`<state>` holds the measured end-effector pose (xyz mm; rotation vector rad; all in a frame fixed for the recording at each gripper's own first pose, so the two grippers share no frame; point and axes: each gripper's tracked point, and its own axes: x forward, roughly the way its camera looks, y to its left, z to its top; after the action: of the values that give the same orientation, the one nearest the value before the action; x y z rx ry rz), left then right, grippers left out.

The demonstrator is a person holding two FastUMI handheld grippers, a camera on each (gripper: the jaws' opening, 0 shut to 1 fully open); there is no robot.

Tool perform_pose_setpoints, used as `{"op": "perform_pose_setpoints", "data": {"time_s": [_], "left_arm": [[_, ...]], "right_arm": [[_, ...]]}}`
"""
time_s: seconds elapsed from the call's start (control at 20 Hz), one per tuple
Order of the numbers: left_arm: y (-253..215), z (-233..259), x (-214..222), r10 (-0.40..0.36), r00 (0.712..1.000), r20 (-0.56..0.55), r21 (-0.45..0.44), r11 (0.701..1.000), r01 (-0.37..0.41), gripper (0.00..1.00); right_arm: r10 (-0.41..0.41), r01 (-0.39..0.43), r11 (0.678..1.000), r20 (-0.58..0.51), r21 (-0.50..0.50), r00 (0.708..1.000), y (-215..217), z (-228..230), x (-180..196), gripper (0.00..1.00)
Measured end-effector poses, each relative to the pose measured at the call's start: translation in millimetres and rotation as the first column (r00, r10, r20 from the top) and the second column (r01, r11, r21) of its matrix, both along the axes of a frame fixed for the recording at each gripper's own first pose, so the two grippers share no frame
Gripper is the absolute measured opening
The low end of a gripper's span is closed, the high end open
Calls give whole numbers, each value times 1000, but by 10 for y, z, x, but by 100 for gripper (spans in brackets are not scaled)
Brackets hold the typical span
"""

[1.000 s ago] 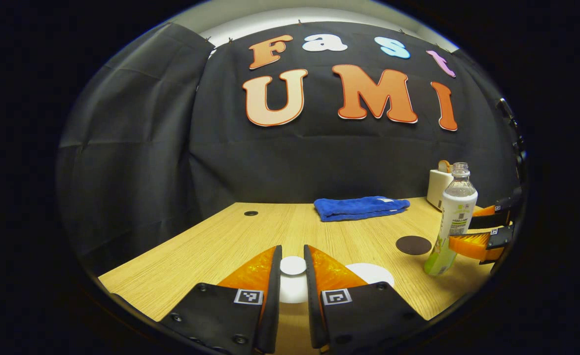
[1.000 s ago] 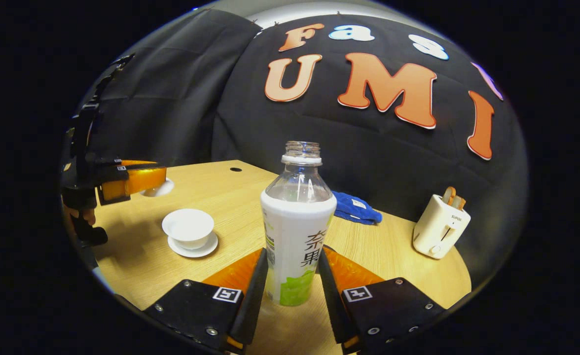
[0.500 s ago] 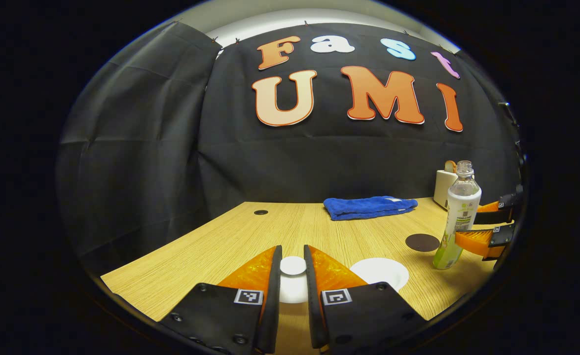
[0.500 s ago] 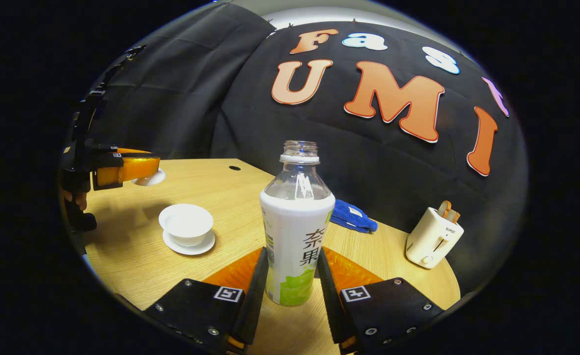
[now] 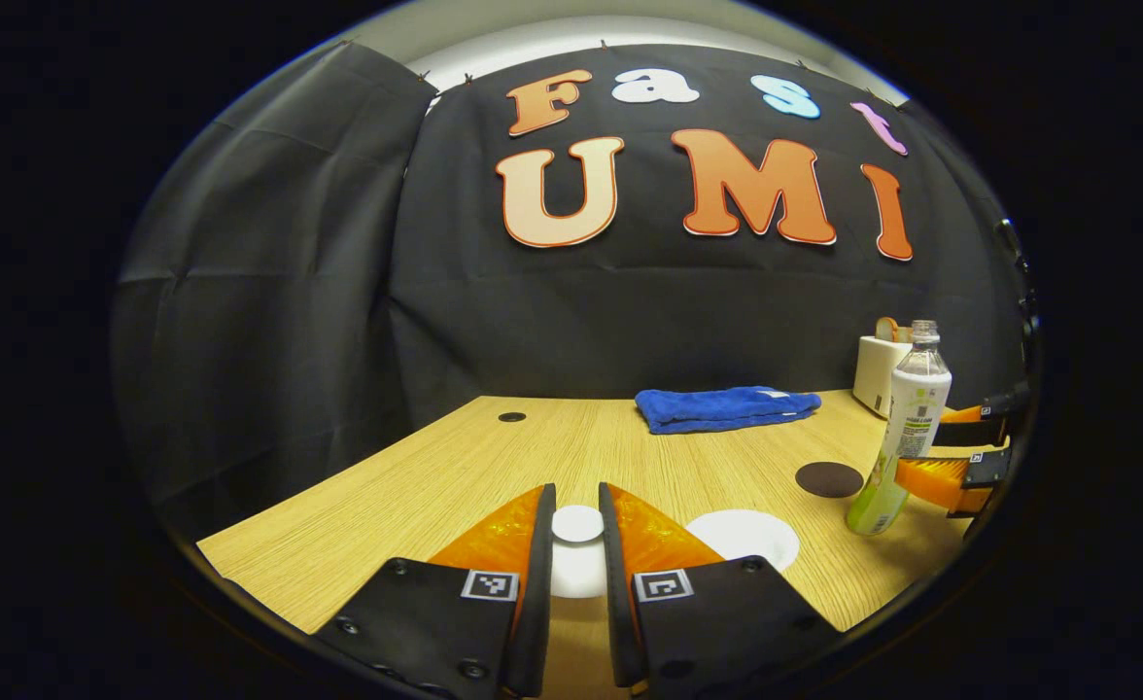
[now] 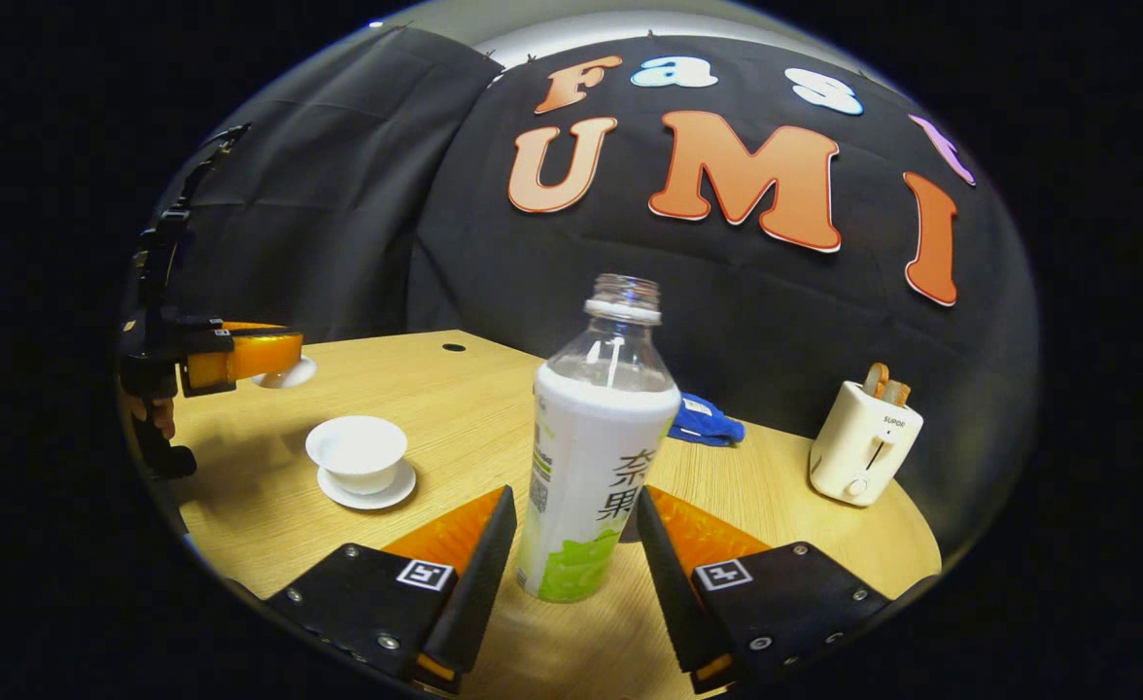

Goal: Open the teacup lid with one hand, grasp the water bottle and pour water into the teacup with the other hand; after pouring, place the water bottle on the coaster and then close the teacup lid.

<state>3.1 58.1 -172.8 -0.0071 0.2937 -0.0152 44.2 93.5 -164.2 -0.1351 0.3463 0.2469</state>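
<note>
My left gripper (image 5: 577,525) is shut on the knob of the white teacup lid (image 5: 577,569), held above the table. It also appears at the left in the right gripper view, where the left gripper (image 6: 241,358) holds the lid (image 6: 285,372). The uncovered white teacup (image 6: 356,450) sits on its saucer (image 6: 369,489); its rim (image 5: 742,535) is just right of my left fingers. The capless water bottle (image 6: 596,457) leans right between the spread fingers of my right gripper (image 6: 576,559), with gaps on both sides. The bottle (image 5: 907,428) stands just right of the dark round coaster (image 5: 829,479).
A folded blue cloth (image 5: 727,408) lies at the back of the wooden table (image 5: 416,486). A white toaster (image 6: 863,442) with bread in it stands at the back right. A hand (image 6: 152,418) holds the left gripper at the table's left edge.
My right gripper's fingers have spread away from the bottle, which now leans to the right. The left gripper still holds the lid in nearly the same place.
</note>
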Motion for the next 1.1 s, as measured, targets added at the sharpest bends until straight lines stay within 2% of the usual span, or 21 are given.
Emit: {"op": "perform_pose_setpoints", "data": {"time_s": [0.1,0.15,0.2,0.35,0.5,0.55,0.6,0.7,0.8,0.95,1.1], "left_arm": [[18,10,-16,5,1000,1,4,1000,-5,29],[19,5,-19,6,1000,0,5,1000,-6,26],[23,10,-12,8,1000,1,6,1000,-8,29],[48,15,-28,10,1000,2,8,1000,-10,29],[85,19,-43,15,1000,5,11,1000,-15,29],[91,23,-51,14,1000,6,9,1000,-14,33],[100,44,-57,15,1000,10,9,1000,-15,26],[109,48,-62,14,1000,15,13,1000,-14,33],[113,48,-65,11,1000,16,6,1000,-11,29],[189,51,-101,20,1000,12,-3,1000,-20,29],[282,21,-135,30,999,9,-3,1000,-30,29]], "right_arm": [[-5,6,1000,-24,25,1000,-10,-64,30,82],[-9,10,999,-33,42,999,3,-80,52,82],[-9,11,998,-33,61,999,12,-68,75,83],[-5,9,995,-45,102,999,82,-76,130,84],[-3,9,994,-62,106,998,48,-39,87,69],[-3,8,996,-54,92,999,48,-34,120,67],[-3,6,998,-43,68,999,30,16,123,66],[4,-4,1000,-18,10,1000,26,75,142,65],[3,-3,997,5,-79,1000,-9,121,164,65],[33,-16,963,62,-269,998,-22,218,198,65],[69,-46,941,57,-335,996,51,226,238,65]]}}
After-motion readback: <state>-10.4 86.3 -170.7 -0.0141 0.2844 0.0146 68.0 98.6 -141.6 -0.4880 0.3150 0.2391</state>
